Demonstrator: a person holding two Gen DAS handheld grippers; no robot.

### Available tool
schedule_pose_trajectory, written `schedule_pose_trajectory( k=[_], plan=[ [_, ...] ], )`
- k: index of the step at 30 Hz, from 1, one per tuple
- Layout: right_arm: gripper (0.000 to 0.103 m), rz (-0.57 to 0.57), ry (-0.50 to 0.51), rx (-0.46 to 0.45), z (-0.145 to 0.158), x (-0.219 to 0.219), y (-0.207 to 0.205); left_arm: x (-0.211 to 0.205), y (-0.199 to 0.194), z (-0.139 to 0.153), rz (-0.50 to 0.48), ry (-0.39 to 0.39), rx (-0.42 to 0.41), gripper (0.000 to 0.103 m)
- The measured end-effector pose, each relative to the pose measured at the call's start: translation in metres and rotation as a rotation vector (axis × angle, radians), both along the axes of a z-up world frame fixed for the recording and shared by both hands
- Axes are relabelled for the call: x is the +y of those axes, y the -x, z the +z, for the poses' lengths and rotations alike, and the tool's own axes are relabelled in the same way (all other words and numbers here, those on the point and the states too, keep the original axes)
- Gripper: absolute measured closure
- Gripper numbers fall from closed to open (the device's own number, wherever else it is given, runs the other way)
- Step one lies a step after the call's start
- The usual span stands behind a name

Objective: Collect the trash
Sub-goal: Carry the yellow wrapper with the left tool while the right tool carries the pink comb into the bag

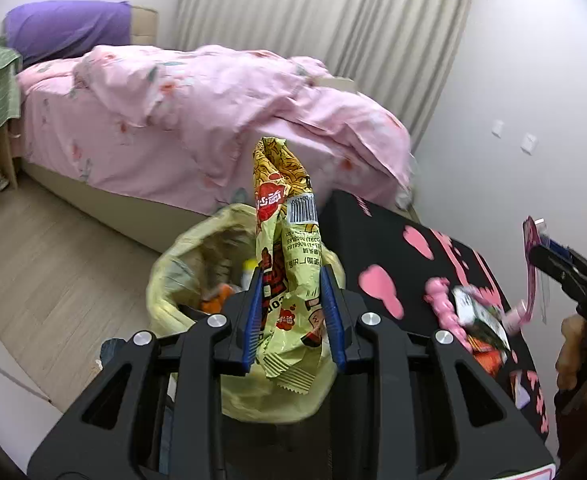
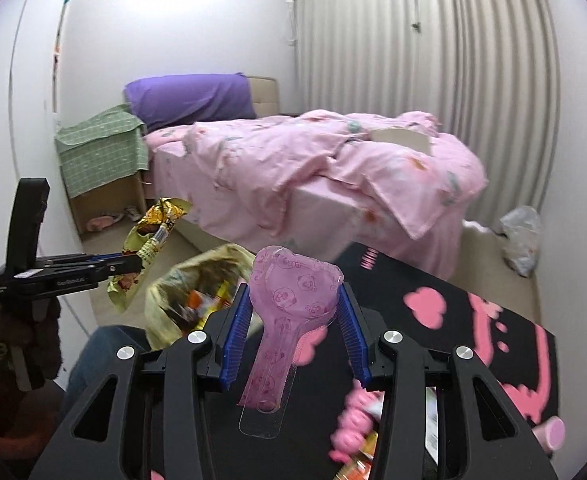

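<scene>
In a bedroom, the left gripper (image 1: 291, 312) clamps its blue pads on a crumpled yellow snack wrapper (image 1: 287, 248), which stands up between the fingers with its barcode facing the camera and its sealed lower edge hanging below the pads. Directly beyond the wrapper sits a bin lined with a yellow bag (image 1: 185, 276), its mouth open and already holding orange and yellow scraps; seen from the right wrist, the wrapper (image 2: 149, 240) is held in the air to the left of the bin (image 2: 169, 292), not inside it. The right gripper (image 2: 293, 320) grips a flat pink plastic package (image 2: 289, 304) shaped like a heart on a handle and printed with small panda faces, the pads pressing its sides where the heart narrows, the clear tab end pointing back toward the camera. Below it lies a black table (image 2: 413, 280) with pink heart and letter patterns, on which more litter remains: a knobbly pink item (image 1: 443, 306) and crumpled printed wrappers (image 1: 481, 320) near the right edge, blurred. A bed with a rumpled pink quilt (image 1: 221, 120) and a purple pillow (image 1: 69, 28) fills the background, before pale pleated curtains (image 1: 333, 12); a gloved hand (image 2: 39, 328) holds the left tool's handle.
</scene>
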State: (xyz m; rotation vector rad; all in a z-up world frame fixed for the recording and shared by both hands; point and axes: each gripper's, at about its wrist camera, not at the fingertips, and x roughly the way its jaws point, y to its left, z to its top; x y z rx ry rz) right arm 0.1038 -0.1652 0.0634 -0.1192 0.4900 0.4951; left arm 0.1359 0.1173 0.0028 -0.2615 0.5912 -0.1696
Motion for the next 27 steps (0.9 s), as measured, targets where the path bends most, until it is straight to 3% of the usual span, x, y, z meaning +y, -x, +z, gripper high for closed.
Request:
schedule_pose_trajectory(
  k=[9, 15, 27],
  plan=[
    [0.061, 0.137, -0.050, 0.121, -0.030, 0.067, -0.065, 0.031, -0.027, -0.039, 0.068, 0.057, 0.073, 0.076],
    [0.061, 0.179, -0.011, 0.185, -0.068, 0.111, -0.117, 0.023, -0.057, -0.066, 0.017, 0.066, 0.138, 0.076],
    [0.061, 0.174, -0.007, 0.367, -0.134, 0.122, -0.163, 0.008, -0.087, -0.112, -0.025, 0.024, 0.275, 0.076]
  ],
)
